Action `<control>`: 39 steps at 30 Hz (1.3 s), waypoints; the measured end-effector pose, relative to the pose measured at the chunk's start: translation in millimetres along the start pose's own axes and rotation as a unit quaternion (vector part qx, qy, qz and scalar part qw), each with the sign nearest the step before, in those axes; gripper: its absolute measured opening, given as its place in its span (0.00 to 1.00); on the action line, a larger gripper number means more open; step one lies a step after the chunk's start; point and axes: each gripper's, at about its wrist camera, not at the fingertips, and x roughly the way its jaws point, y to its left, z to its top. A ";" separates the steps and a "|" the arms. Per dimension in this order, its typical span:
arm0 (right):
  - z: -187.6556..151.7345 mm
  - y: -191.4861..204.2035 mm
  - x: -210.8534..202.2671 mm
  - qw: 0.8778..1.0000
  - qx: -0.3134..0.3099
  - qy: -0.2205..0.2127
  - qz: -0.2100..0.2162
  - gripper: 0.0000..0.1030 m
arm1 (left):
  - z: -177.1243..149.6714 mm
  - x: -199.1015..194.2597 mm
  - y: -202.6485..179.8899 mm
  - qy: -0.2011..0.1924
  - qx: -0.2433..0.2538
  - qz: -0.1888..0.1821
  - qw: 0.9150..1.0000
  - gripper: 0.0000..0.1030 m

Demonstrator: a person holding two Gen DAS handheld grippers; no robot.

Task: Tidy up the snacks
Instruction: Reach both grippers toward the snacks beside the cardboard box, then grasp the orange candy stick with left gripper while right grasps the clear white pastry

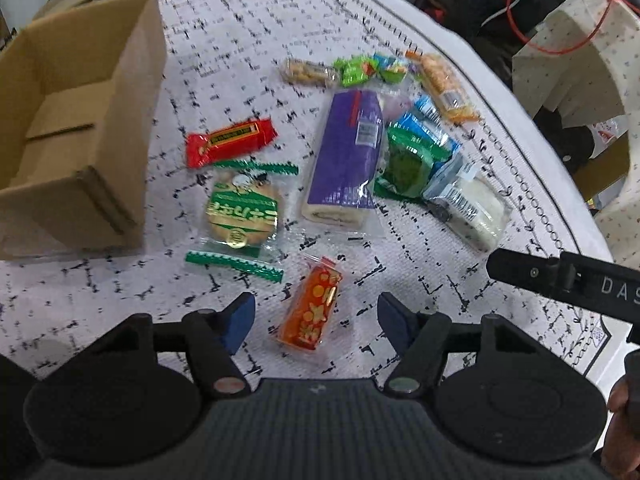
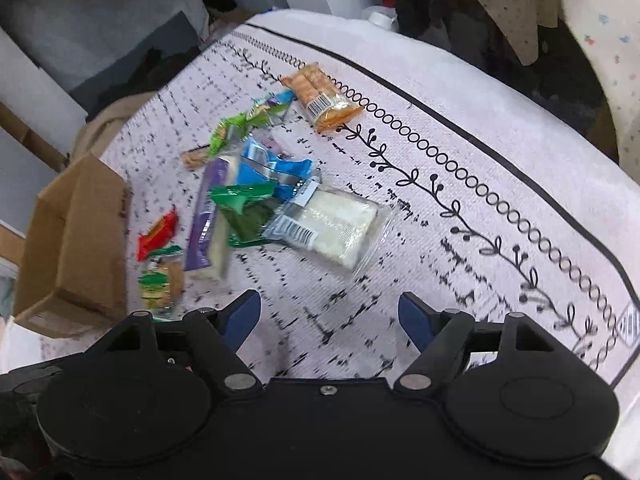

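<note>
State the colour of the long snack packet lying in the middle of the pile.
Purple, over a pale cake roll; clearest in the left wrist view.

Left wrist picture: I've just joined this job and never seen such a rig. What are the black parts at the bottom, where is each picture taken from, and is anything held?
Each picture comes from a camera riding on a hand-held gripper, looking forward along its jaws. The black shape with blue pads is the left gripper, open and empty above an orange snack packet. The other picture shows the right gripper, also open and empty. Wrapped snacks lie on a patterned cloth beside an open cardboard box.
</note>
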 end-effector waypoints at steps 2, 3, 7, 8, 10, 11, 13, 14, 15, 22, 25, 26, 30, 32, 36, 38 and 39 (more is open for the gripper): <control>5.6 0.1 8.2 1.000 -0.011 0.009 -0.012 0.81 | 1.8 9.1 -0.2 0.011 -0.002 0.004 1.000 0.57; 7.9 0.2 11.6 1.000 -0.017 0.011 -0.018 0.82 | 2.5 13.9 0.4 0.018 -0.005 0.004 1.000 0.49; 17.1 1.3 24.2 0.999 -0.035 0.019 -0.025 0.89 | 3.3 24.2 1.0 0.022 -0.003 0.021 1.000 0.25; 18.4 2.7 25.9 0.998 -0.044 0.018 -0.030 0.90 | 4.0 23.7 0.9 0.019 -0.003 0.021 1.000 0.22; 21.0 5.7 29.8 0.997 -0.064 0.015 -0.040 0.96 | 6.9 24.2 2.7 0.019 -0.012 0.020 1.000 0.21; 22.5 6.7 32.0 0.997 -0.070 0.016 -0.039 0.99 | 8.8 24.1 4.7 0.018 -0.018 0.018 0.999 0.21; 25.3 7.6 36.7 0.996 -0.075 0.020 -0.036 1.00 | 11.2 23.2 7.0 0.015 -0.026 0.019 0.999 0.20; 26.7 7.9 38.8 0.996 -0.078 0.021 -0.038 1.00 | 11.9 22.5 7.7 0.013 -0.029 0.020 0.999 0.20; 27.9 8.7 40.5 0.996 -0.083 0.021 -0.040 1.00 | 12.2 21.5 8.0 0.012 -0.030 0.021 0.999 0.20; 31.7 20.6 48.5 0.990 -0.130 0.006 -0.055 1.00 | 14.3 12.2 9.5 0.000 -0.032 0.025 0.999 0.20; 33.9 27.9 49.7 0.986 -0.158 -0.007 -0.059 1.00 | 16.3 5.0 10.8 -0.008 -0.034 0.027 0.999 0.20; 34.3 29.9 50.2 0.984 -0.166 -0.010 -0.058 1.00 | 16.8 2.4 11.5 -0.012 -0.034 0.029 0.999 0.20; 33.7 34.4 56.0 0.981 -0.187 -0.004 -0.049 0.99 | 19.8 -7.9 15.4 -0.026 -0.036 0.036 0.998 0.20; 31.9 34.9 59.1 0.980 -0.192 0.003 -0.049 0.86 | 20.1 -14.2 16.7 -0.033 -0.034 0.040 0.998 0.20; 30.0 29.2 52.6 0.982 -0.183 0.011 -0.048 0.63 | 16.7 -29.0 21.5 -0.044 -0.039 0.047 0.997 0.20; 28.6 27.0 46.0 0.984 -0.175 0.013 -0.032 0.59 | 14.0 -38.4 24.1 -0.053 -0.041 0.052 0.996 0.20; 28.1 27.1 42.7 0.984 -0.173 0.012 -0.027 0.59 | 11.9 -43.3 25.5 -0.056 -0.042 0.054 0.996 0.20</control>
